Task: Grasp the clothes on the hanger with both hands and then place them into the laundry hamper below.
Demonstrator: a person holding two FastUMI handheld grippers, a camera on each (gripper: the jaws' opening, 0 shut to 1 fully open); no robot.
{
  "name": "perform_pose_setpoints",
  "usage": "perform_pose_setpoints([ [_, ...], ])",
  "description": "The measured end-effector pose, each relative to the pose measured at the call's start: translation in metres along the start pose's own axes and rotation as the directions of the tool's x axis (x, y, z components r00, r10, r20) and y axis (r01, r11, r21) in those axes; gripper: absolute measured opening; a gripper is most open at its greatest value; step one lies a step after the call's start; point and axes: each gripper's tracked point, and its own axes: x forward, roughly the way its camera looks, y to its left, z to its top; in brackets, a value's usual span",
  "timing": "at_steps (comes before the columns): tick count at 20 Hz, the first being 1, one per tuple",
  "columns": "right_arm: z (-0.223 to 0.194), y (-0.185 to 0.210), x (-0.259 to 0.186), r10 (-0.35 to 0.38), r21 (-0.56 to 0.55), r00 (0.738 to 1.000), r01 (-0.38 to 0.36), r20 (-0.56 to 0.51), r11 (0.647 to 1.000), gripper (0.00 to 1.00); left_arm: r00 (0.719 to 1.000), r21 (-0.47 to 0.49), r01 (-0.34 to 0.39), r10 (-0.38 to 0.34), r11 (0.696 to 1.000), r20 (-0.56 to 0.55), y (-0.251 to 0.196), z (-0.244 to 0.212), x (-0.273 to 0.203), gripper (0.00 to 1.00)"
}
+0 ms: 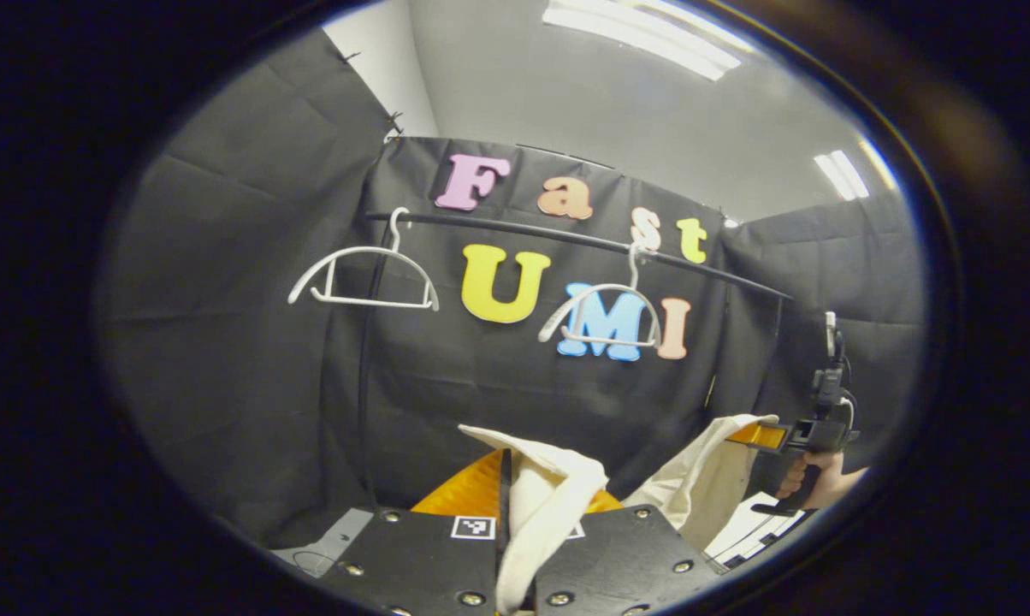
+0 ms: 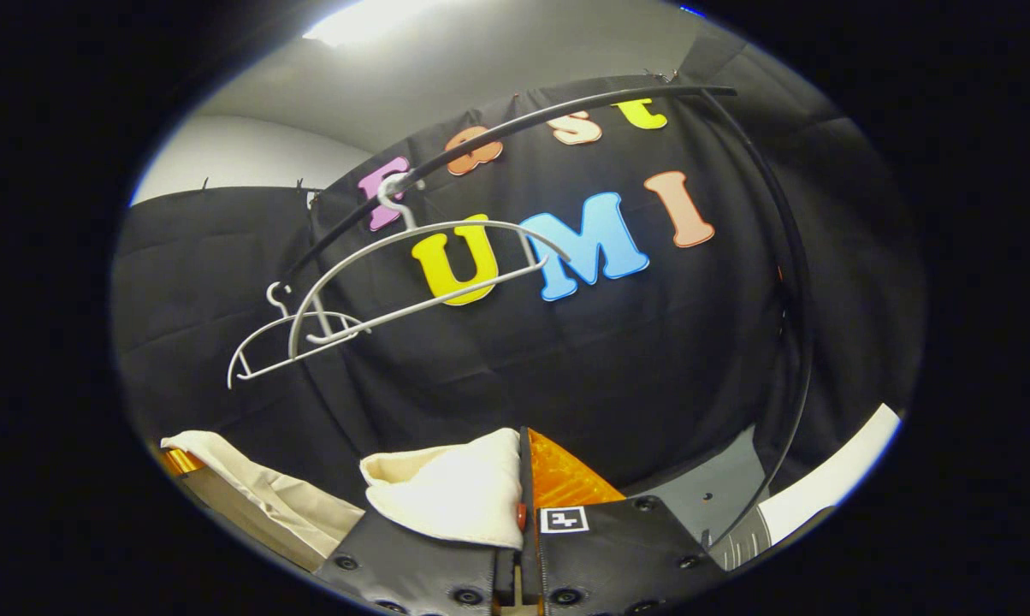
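A cream garment (image 1: 536, 505) is off the hangers and stretched between my two grippers. In the left gripper view, my left gripper (image 1: 523, 483) is shut on one bunched end of it at the bottom. Farther right, my right gripper (image 1: 759, 436), held by a hand (image 1: 823, 483), pinches the other end (image 1: 712, 475). In the right gripper view, my right gripper (image 2: 522, 483) is shut on a folded cream edge (image 2: 455, 488), and the left gripper (image 2: 177, 462) holds the cloth (image 2: 258, 492) at lower left. Two white hangers (image 1: 365, 278) (image 1: 605, 316) hang bare on the rail above.
A black rail (image 1: 566, 235) runs across the booth above the cloth, with an upright post (image 1: 363, 385) on its left. In the right gripper view the rail (image 2: 523, 124) bends down into a post (image 2: 793, 342) at the right. A white and grey surface (image 2: 823, 479) lies low on the right.
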Motion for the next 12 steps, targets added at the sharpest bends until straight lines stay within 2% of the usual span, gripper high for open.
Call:
perform_pose_setpoints([
  [3,-0.022,0.039,-0.016,0.044,-0.008,0.998,-0.044,-0.037,0.999,0.07,0.999,0.006,0.042,-0.042,0.999,-0.029,-0.009,-0.012,-0.004,0.02],
  [8,-0.079,0.070,-0.028,0.079,0.067,0.984,-0.069,-0.162,0.995,0.07,0.991,0.057,0.039,-0.031,0.998,-0.129,-0.004,-0.056,-0.018,0.04],
  [12,-0.114,0.065,-0.031,0.040,0.044,0.969,-0.030,-0.243,0.999,0.07,0.976,0.081,0.022,-0.004,0.996,-0.218,0.004,-0.097,-0.013,0.04],
])
